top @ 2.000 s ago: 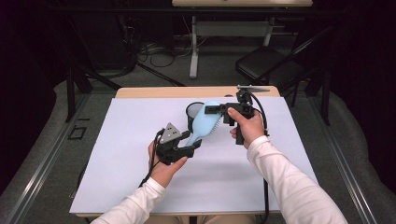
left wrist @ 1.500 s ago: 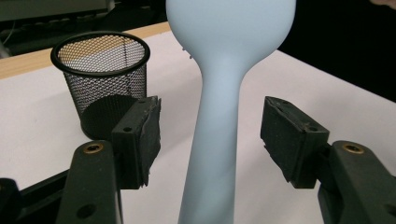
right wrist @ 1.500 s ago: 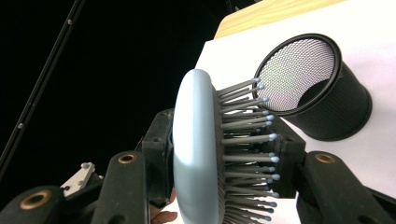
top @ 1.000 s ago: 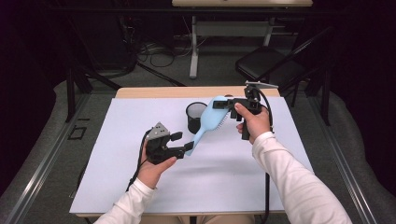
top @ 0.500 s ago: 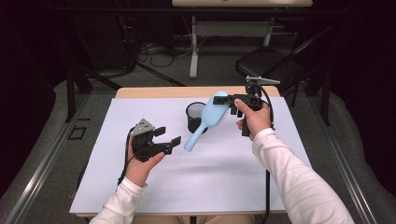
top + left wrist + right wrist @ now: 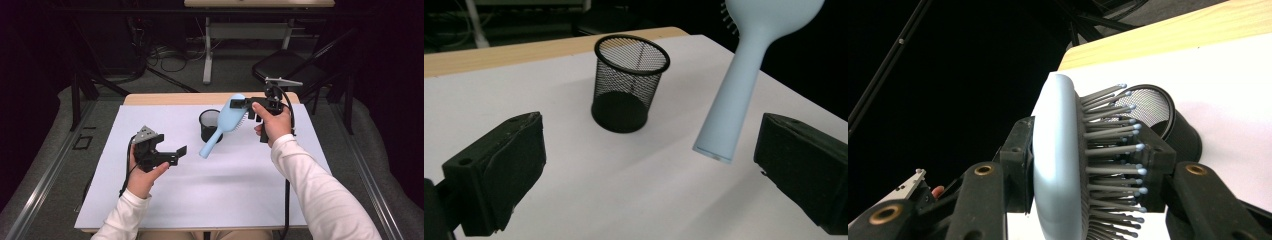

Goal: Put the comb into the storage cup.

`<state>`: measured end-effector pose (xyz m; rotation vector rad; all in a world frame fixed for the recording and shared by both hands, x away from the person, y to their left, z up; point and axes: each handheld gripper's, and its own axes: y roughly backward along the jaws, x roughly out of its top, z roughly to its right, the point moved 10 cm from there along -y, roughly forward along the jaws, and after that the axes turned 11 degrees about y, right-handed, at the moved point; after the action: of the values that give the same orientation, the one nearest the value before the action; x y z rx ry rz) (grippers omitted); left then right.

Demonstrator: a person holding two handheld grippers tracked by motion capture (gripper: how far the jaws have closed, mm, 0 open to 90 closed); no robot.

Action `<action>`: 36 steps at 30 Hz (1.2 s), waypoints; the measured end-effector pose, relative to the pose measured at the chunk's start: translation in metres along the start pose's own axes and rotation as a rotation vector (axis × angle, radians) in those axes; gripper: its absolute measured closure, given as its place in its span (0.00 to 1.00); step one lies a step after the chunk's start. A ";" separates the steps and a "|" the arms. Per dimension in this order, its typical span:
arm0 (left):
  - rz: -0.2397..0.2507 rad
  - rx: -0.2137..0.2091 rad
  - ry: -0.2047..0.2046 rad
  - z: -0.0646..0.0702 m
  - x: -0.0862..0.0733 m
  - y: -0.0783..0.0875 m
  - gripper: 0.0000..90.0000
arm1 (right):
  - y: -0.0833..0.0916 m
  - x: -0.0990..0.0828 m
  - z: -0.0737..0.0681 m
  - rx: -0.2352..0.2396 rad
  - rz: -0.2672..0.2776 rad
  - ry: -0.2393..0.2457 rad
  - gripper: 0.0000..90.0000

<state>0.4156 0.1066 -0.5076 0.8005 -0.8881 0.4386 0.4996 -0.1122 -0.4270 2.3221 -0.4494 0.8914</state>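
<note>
Right gripper view: jaws clamped across the head of the pale blue hairbrush (image 6: 1063, 165), one on the smooth back, one in the bristles. From the high view the right gripper (image 6: 250, 109) holds it off the bench (image 6: 240, 190), handle slanting down beside the black mesh cup (image 6: 210, 125), probably to drop it in handle first. Left gripper (image 6: 170, 152) has just been opening; jaws wide, nothing between them, handle tip just ahead. Looks like a handover, so the right alone carries the brush.
</note>
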 end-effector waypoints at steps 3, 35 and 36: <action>0.005 -0.001 0.008 -0.003 0.000 0.002 0.00 | 0.002 0.005 -0.002 -0.008 0.008 0.006 0.57; 0.004 0.038 0.025 -0.025 -0.002 0.007 0.00 | 0.007 0.065 -0.008 -0.171 0.092 0.115 0.57; 0.003 0.037 0.027 -0.025 -0.002 0.006 0.00 | 0.007 0.067 -0.008 -0.177 0.093 0.116 0.57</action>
<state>0.4230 0.1297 -0.5160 0.8256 -0.8584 0.4686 0.5401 -0.1183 -0.3735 2.0913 -0.5669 0.9832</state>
